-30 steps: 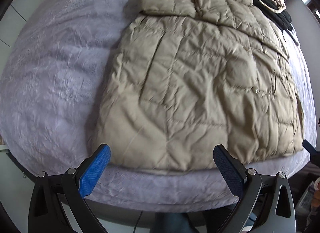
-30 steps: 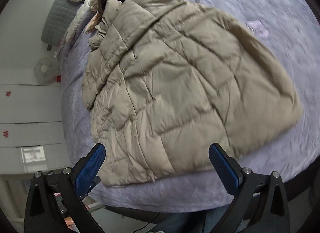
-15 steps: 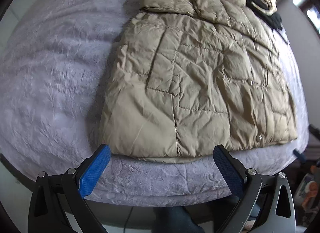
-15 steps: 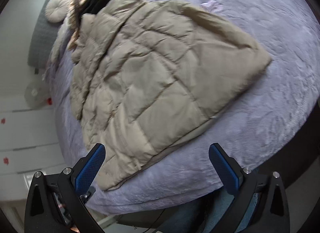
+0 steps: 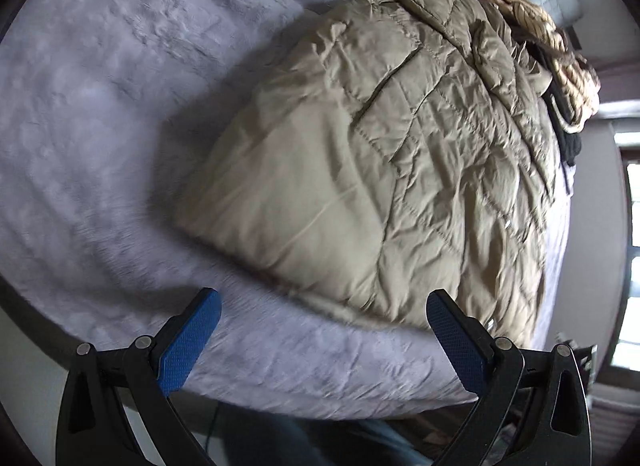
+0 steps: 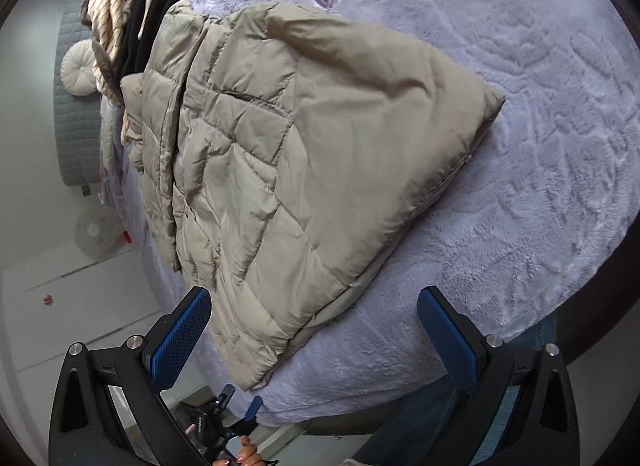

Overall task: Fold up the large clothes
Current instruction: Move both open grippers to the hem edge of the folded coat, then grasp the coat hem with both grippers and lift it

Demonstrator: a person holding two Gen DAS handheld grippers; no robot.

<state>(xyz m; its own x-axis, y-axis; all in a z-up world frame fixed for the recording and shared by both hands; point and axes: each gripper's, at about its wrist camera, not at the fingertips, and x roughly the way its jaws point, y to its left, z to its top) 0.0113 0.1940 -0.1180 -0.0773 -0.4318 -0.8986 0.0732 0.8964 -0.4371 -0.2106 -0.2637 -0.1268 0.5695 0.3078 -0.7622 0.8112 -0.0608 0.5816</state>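
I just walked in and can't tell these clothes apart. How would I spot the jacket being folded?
Start at the bed with the fuzzy lavender cover. The jacket is the big puffy thing lying flat near its front edge. Unlike the striped and black clothes piled behind it, it is plain beige and quilted in squares.

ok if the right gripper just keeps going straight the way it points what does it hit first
Most likely the beige puffer jacket, near its bottom hem, on the lavender blanket. The right gripper has its jaws wide open with nothing between them. Depth is hard to judge through the fisheye.
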